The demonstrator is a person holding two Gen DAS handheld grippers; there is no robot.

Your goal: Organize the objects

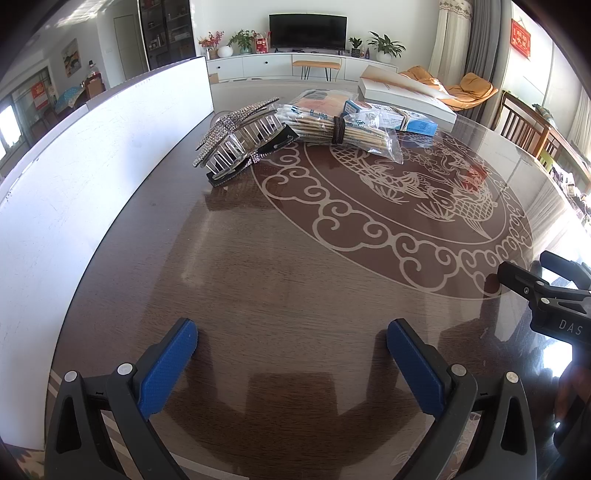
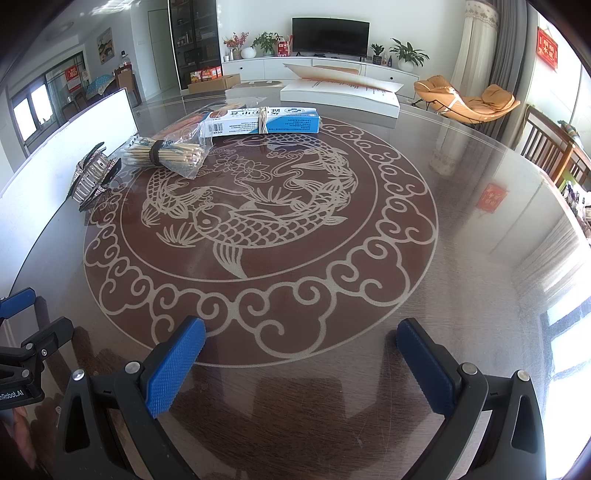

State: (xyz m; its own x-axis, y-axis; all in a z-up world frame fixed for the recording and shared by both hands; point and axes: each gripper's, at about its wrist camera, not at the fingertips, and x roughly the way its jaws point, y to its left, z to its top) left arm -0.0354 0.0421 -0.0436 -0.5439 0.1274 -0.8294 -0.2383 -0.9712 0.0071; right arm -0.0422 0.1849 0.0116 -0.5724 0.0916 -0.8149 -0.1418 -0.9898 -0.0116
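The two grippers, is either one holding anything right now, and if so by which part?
Nothing is held. The left gripper and right gripper are both open above the table.

A black flat television (image 2: 330, 34) is set on a long white cabinet (image 2: 317, 68), flanked by green potted plants (image 2: 408, 54); an orange lounge chair (image 2: 469, 101) is placed nearby

Brown table (image 2: 461, 258) with pale fish medallion (cloud-scroll border); blue-and-white box (image 2: 264, 120).
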